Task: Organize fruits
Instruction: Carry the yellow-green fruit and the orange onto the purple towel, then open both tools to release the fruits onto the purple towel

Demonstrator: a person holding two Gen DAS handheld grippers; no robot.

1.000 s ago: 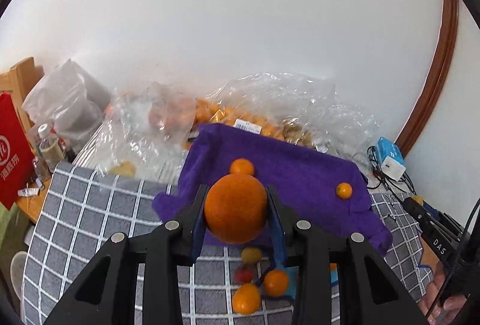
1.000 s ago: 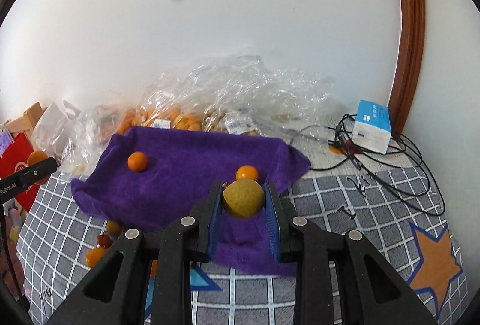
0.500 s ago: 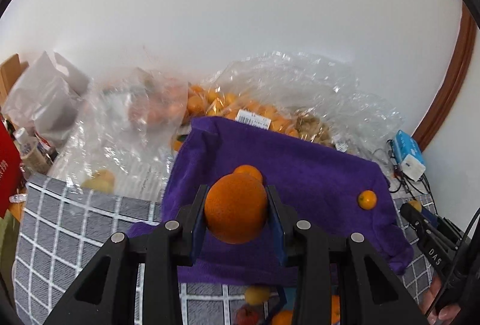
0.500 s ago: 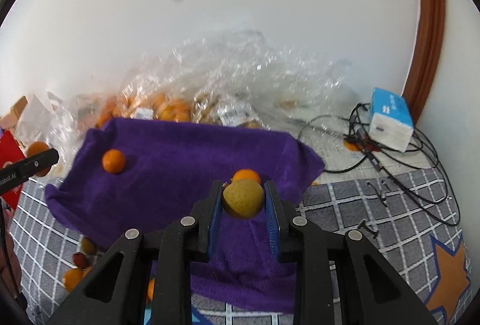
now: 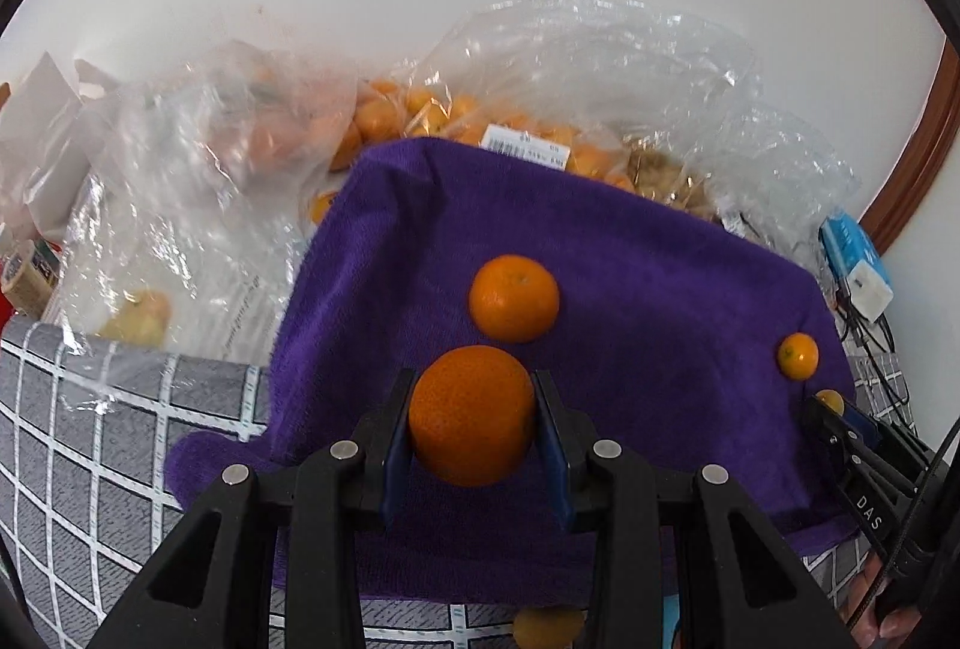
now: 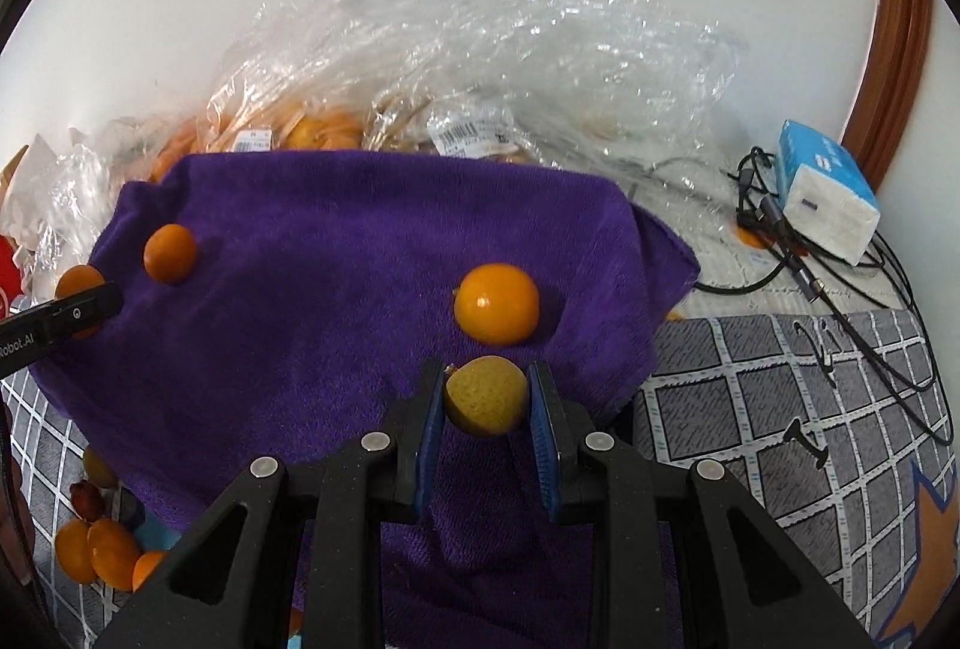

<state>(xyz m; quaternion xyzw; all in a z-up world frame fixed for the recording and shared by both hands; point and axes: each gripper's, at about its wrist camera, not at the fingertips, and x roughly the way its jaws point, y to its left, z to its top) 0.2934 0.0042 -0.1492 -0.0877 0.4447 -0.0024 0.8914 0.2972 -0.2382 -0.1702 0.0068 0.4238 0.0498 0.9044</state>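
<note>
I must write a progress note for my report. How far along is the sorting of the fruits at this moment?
Done: two oranges already lie on the purple towel, one near its right part, one near its left edge.
In hand: the left gripper holds an orange; the right gripper holds a yellowish fruit, both above the towel.
Left: several small fruits remain on the checked cloth.

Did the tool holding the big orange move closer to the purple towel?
Yes. The left tool with the big orange came forward and down over the purple towel, which now fills the view.
</note>
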